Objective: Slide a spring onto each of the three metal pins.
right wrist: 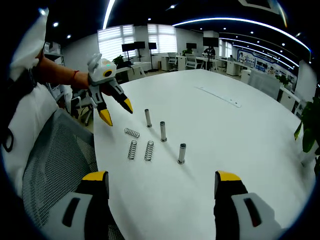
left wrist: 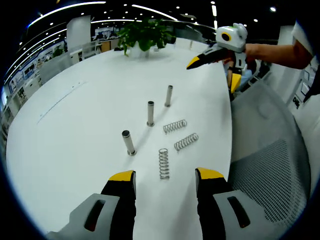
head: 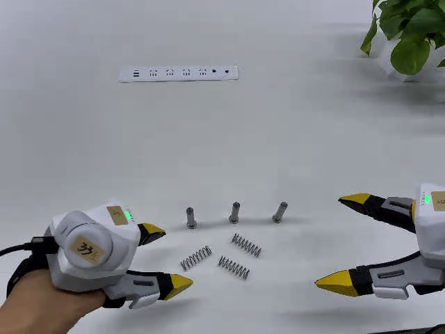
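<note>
Three metal pins are recorded standing upright in a row on the white desk, toward its near edge: the left pin, the middle pin and the right pin, each apart from its neighbours. All three pins are noted as bare, with the task not yet done on any. Three springs are found lying flat between the pin row and the near edge: the left spring below the left pin, the middle spring nearest the edge, and the right spring just beside it and below the middle pin. The springs are close together, but no two are seen touching. The left gripper is held in a hand toward the near left of the desk, just beside the left spring; its yellow-tipped jaws are parted and nothing is held between them. The right gripper is observed toward the near right, well apart from the pins, with its jaws spread wider and likewise empty. A white power strip is noted lying toward the far edge, and a potted plant at the far right corner.
</note>
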